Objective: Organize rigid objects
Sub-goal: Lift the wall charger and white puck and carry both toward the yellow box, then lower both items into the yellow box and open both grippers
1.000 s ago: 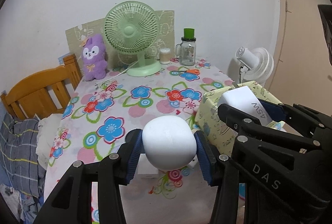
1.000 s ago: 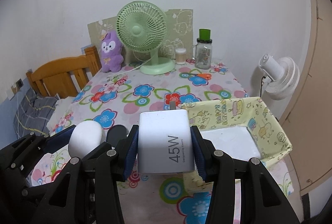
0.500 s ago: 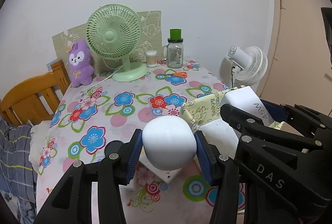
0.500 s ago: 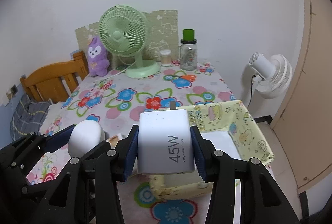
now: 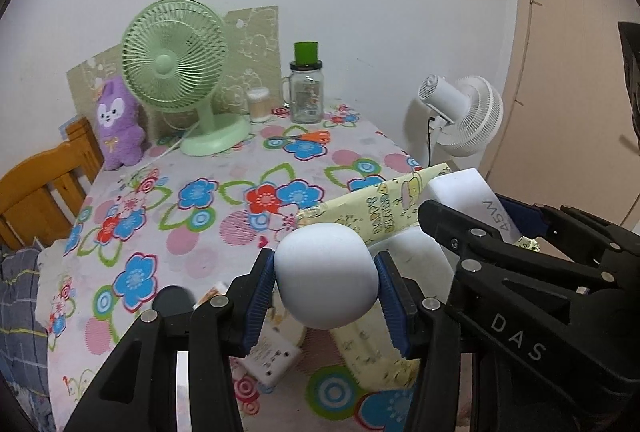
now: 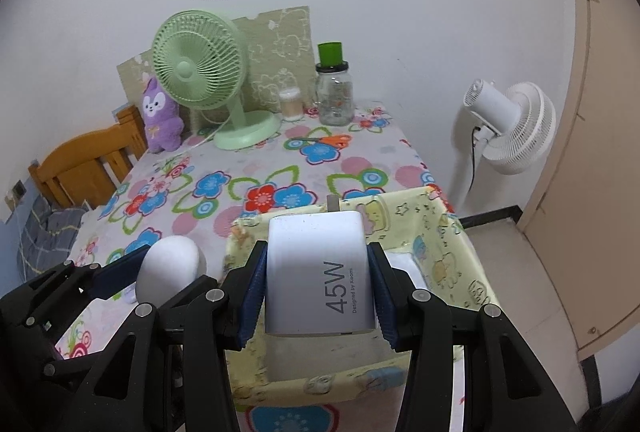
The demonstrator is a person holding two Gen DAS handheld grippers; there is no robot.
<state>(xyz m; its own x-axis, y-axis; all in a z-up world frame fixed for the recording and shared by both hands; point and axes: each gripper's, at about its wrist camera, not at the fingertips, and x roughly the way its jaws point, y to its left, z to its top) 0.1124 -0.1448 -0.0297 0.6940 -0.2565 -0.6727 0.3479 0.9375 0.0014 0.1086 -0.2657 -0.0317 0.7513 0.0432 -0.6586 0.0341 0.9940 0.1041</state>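
Note:
My left gripper [image 5: 326, 286] is shut on a smooth white egg-shaped object [image 5: 326, 274], held above the near left corner of the yellow fabric box [image 5: 372, 211]. My right gripper [image 6: 318, 286] is shut on a white 45W charger [image 6: 320, 278], held over the box [image 6: 452, 256] with its plug prongs pointing away. Each view shows the other gripper: the charger [image 5: 472, 193] at the right in the left wrist view, the egg-shaped object [image 6: 170, 270] at the left in the right wrist view. Something white [image 6: 406, 266] lies inside the box.
On the flowered tablecloth [image 5: 224, 199] stand a green fan [image 5: 178, 71], a purple plush [image 5: 118, 123], a jar with a green lid [image 5: 306, 87] and orange scissors [image 5: 308, 137]. A white power strip [image 5: 272, 362] lies under my left gripper. A wooden chair [image 5: 36, 183] and a white floor fan [image 6: 508, 127] flank the table.
Both grippers have shifted rightward over the table with their objects still held; the yellow box now sits under and in front of them, nearer the middle of each view.

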